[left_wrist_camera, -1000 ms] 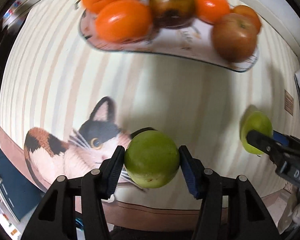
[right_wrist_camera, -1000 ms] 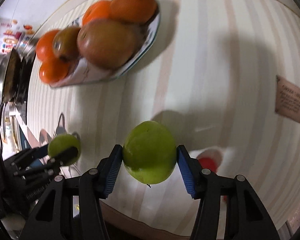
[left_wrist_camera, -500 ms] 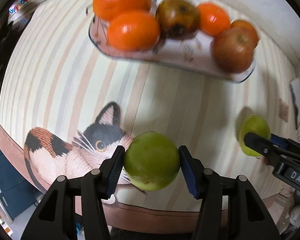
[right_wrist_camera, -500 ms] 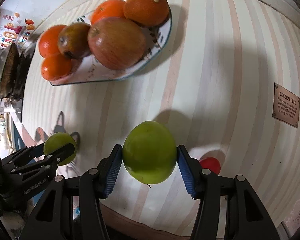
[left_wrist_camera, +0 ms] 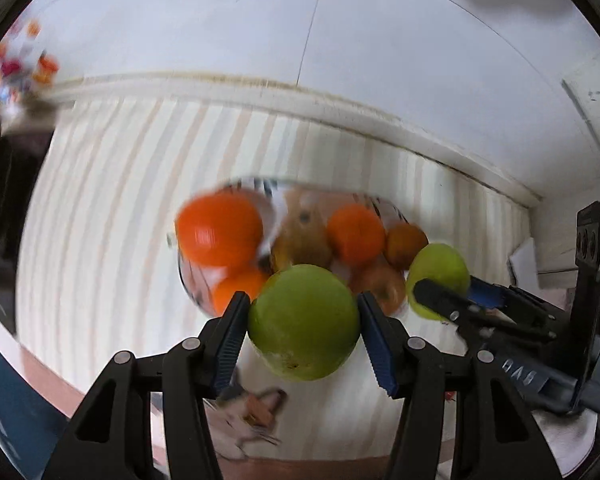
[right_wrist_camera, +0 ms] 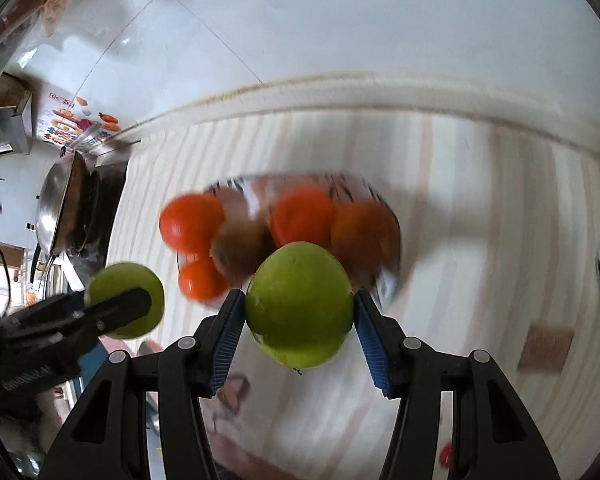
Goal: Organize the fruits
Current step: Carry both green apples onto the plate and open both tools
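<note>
My left gripper [left_wrist_camera: 302,322] is shut on a green apple [left_wrist_camera: 304,320], held above the striped table. My right gripper [right_wrist_camera: 299,322] is shut on a second green apple [right_wrist_camera: 298,304]. Each gripper shows in the other's view: the right gripper [left_wrist_camera: 440,284] with its apple [left_wrist_camera: 440,264] at the right of the left wrist view, the left gripper [right_wrist_camera: 128,300] with its apple [right_wrist_camera: 128,280] at the left of the right wrist view. Just beyond both apples stands a plate [left_wrist_camera: 244,188] holding oranges [left_wrist_camera: 220,232] and brownish fruits [left_wrist_camera: 304,236]. It also shows in the right wrist view [right_wrist_camera: 388,280].
The striped tablecloth [left_wrist_camera: 112,208] ends at a white tiled wall [left_wrist_camera: 300,32] behind the plate. A metal pan [right_wrist_camera: 56,200] stands at the far left. A brown label [right_wrist_camera: 546,344] lies on the cloth at the right. A cat print [left_wrist_camera: 252,412] lies below the left gripper.
Both grippers tilted up and moved toward the plate, carrying their apples. The plate dropped from the top of each view to the middle, just behind the apples. The wall came into view.
</note>
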`<state>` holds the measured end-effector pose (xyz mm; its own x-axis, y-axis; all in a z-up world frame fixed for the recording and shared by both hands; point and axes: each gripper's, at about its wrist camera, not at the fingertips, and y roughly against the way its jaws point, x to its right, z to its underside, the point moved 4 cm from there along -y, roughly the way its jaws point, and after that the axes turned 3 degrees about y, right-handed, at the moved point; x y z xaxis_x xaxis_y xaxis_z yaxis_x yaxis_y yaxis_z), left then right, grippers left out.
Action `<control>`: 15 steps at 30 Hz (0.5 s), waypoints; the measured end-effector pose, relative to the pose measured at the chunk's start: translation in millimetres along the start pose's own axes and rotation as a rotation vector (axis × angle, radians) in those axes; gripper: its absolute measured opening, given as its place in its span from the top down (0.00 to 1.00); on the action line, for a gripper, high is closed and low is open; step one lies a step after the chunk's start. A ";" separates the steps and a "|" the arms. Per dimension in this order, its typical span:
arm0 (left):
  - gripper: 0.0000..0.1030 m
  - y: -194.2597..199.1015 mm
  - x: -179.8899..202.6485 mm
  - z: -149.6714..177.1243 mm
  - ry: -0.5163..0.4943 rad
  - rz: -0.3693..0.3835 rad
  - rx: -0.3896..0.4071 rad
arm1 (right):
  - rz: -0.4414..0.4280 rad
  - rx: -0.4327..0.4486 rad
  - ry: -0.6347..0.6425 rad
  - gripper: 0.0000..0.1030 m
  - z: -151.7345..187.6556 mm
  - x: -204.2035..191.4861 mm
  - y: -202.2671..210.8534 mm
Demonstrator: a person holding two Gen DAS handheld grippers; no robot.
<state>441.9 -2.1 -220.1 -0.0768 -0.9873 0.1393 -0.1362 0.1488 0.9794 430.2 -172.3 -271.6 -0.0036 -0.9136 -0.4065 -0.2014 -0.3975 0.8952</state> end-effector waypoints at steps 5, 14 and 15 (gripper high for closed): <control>0.49 -29.2 5.8 -48.8 -0.050 -0.062 -0.082 | -0.023 -0.051 0.027 0.44 -20.8 -17.6 -32.5; 0.49 -84.3 12.6 -81.0 -0.132 -0.109 -0.245 | -0.046 -0.126 0.082 0.43 -3.2 -38.2 -65.8; 0.49 -88.6 13.9 -82.2 -0.133 -0.115 -0.255 | -0.045 -0.127 0.079 0.43 -3.9 -38.4 -65.9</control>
<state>534.2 -33.6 -292.9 -0.2062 -0.9783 0.0221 0.1000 0.0014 0.9950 447.4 -111.4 -314.3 0.0808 -0.8966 -0.4354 -0.0744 -0.4410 0.8944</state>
